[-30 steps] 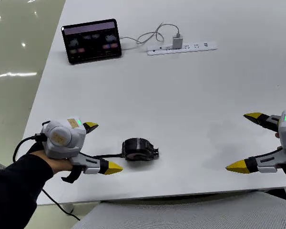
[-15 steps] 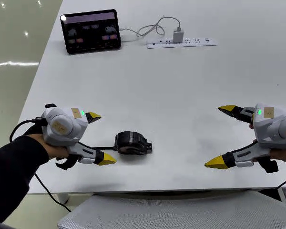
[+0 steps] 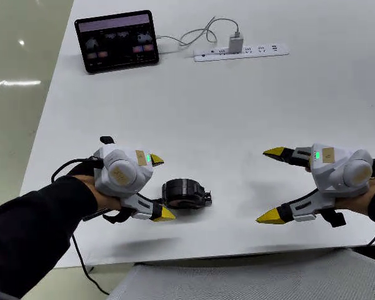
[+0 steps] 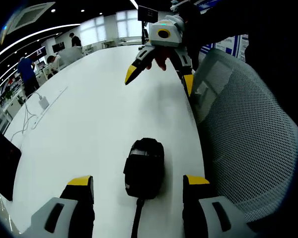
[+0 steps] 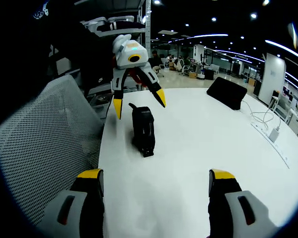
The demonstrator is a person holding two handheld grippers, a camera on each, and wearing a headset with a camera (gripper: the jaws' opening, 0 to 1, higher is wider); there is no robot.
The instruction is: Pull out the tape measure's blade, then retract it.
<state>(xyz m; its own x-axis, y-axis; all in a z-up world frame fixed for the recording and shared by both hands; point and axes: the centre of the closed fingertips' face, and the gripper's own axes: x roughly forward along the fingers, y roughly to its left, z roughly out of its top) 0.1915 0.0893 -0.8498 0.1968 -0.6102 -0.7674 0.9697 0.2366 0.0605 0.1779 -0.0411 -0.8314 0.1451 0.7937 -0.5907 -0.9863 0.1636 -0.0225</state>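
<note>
A black tape measure (image 3: 184,194) lies on the white table (image 3: 225,112) near the front edge, with a black strap trailing from it. It also lies close ahead in the left gripper view, tape measure (image 4: 144,167). My left gripper (image 3: 160,186) stands open just left of it, yellow tips on either side of the case's near end, not touching. My right gripper (image 3: 272,184) is open well to the right, pointing at the tape measure (image 5: 143,129) with nothing between its fingers. The blade is inside the case.
A dark tablet (image 3: 117,40) stands at the back left. A white power strip (image 3: 240,52) with a plugged charger and cable lies at the back. A mesh chair back (image 3: 250,278) sits below the table's front edge.
My left gripper has moved right, its tips now flanking the tape measure's left end. The right gripper has come in leftward toward it. The tape measure stays where it was.
</note>
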